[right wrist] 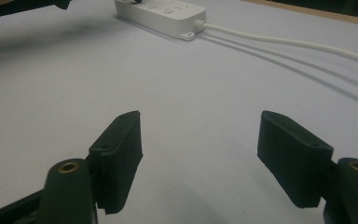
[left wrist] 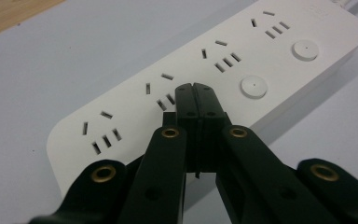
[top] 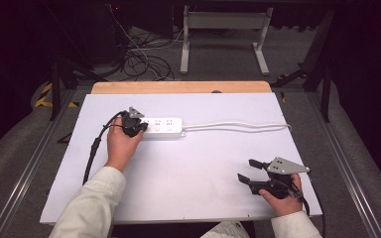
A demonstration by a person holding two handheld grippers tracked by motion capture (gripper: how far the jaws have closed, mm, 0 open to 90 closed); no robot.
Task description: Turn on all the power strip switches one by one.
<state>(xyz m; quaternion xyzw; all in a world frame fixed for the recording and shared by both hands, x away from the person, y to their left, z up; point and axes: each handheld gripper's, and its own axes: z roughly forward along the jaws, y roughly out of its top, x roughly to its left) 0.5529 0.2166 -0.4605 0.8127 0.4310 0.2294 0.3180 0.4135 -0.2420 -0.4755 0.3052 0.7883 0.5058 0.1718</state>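
A: Where is the left claw (left wrist: pixel 193 88)?

B: Over the white power strip (left wrist: pixel 223 70), which lies flat on the pale surface (top: pixel 188 168). The claw's tips are pressed together with nothing between them, clenched empty, and they point down at the strip's top face, just beside a pair of socket slots. Whether the tips touch the plastic I cannot tell.

A: What lies around the tips?

B: A round white button (left wrist: pixel 253 87) sits just to the right of them, and a second button (left wrist: pixel 305 49) lies farther along the strip. More socket slots run off to either side.

A: And the right claw (top: pixel 250 177)?

B: Released. Its jaws stand wide apart with only bare surface between them, and it is well apart from the strip, near the person's edge of the surface.

A: Anything beyond it?

B: The strip's white cord (right wrist: pixel 289 43) trails across the surface ahead of that claw, away from the strip's end.
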